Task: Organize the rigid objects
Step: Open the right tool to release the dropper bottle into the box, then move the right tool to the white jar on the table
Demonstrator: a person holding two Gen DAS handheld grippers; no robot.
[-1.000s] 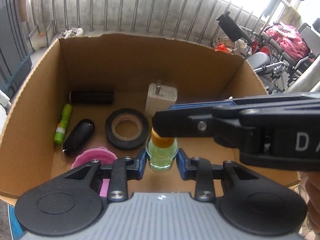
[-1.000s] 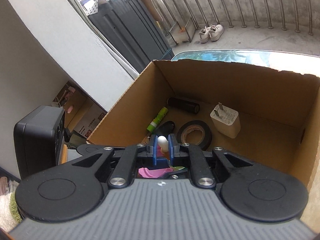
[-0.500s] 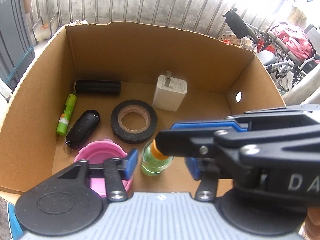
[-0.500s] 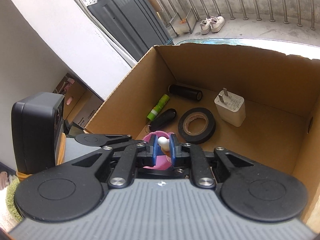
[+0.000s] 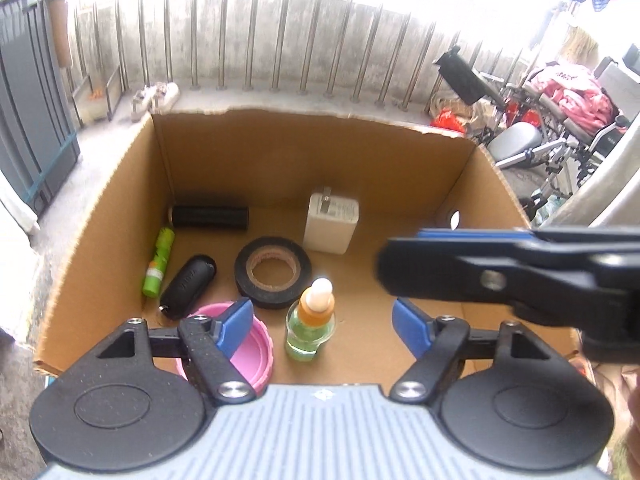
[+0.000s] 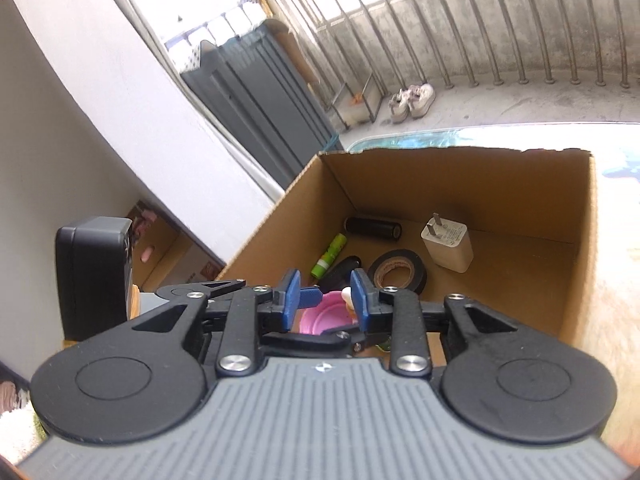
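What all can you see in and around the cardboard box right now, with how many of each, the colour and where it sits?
cardboard box: 1, brown, open top, holding the items
small bottle: 1, green liquid, orange collar, white tip, upright near the front
tape roll: 1, black, flat, box centre
charger plug: 1, white, toward the back wall
cylinder: 1, black, lying in the back left corner
tube: 1, green, along the left wall
key fob: 1, black, beside the tube
lid: 1, pink, front left
shoes: 1 pair, white, by the railing
left hand-held gripper: 1, black with blue pads, open
right hand-held gripper: 1, same, open
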